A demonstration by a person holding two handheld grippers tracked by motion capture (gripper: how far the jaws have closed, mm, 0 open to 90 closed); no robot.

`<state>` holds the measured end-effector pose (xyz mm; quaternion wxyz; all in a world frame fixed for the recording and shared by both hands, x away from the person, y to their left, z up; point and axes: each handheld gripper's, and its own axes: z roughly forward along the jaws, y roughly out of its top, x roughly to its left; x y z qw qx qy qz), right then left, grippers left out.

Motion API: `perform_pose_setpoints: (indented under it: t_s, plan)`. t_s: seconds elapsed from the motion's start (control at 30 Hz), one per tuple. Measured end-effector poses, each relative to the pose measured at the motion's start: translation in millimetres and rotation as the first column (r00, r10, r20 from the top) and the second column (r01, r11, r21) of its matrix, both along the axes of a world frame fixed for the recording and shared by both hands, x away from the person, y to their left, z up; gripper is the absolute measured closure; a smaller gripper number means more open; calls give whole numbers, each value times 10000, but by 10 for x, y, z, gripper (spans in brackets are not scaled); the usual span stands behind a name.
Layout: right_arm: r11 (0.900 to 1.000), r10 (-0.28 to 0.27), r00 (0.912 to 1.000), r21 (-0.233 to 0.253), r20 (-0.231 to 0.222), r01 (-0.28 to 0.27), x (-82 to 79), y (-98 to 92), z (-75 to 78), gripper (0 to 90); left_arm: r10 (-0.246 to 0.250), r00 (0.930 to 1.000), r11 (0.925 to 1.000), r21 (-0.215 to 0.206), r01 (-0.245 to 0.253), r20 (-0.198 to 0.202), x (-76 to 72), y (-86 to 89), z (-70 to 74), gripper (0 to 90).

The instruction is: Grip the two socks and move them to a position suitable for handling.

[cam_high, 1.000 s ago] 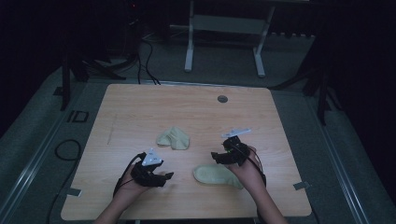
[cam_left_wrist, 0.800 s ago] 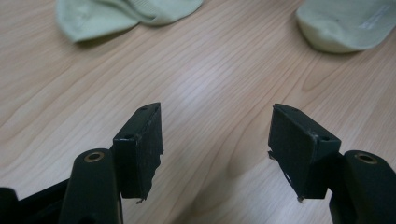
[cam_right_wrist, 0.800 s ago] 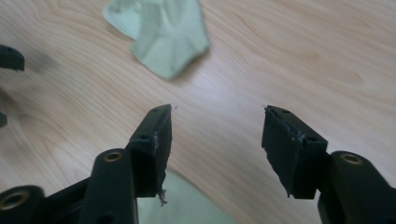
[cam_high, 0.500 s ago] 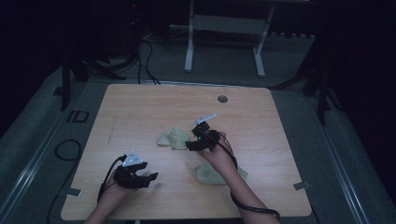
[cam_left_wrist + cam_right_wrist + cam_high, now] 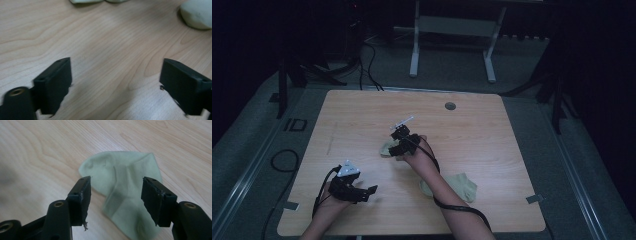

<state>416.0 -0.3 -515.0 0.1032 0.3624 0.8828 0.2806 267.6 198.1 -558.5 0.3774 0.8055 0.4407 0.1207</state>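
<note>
table [image 5: 512, 150] | one sock [image 5: 388, 148] centre | second sock [image 5: 459, 186] nearer the person (right side)

My right gripper [image 5: 398, 144] and hand cover most of the far sock [image 5: 387, 148] from above; just its nine o'clock edge peeks out. My forearm crosses the near sock [image 5: 462, 185], hiding its nine o'clock part. Past my left jaws, both socks are cut off at twelve and two o'clock.
</note>
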Motion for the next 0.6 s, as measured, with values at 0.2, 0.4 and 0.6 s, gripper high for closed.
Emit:
perform_pose_setpoints:
  t_s: [0.2,0.4,0.6]
  plan:
    - [9997,-50,10000,-220,-38,50,99,148,-128,384,-238,9996,9994,251,234,166,-27,-49,-26,84]
    - [9962,-373,9993,-785,21,373,209,248,-281,392,-428,9989,9979,503,417,196,-48,-89,-61,85]
    - [9930,-402,9990,-1103,194,421,185,276,-301,646,-432,9990,9982,413,428,100,-40,-79,-79,85]
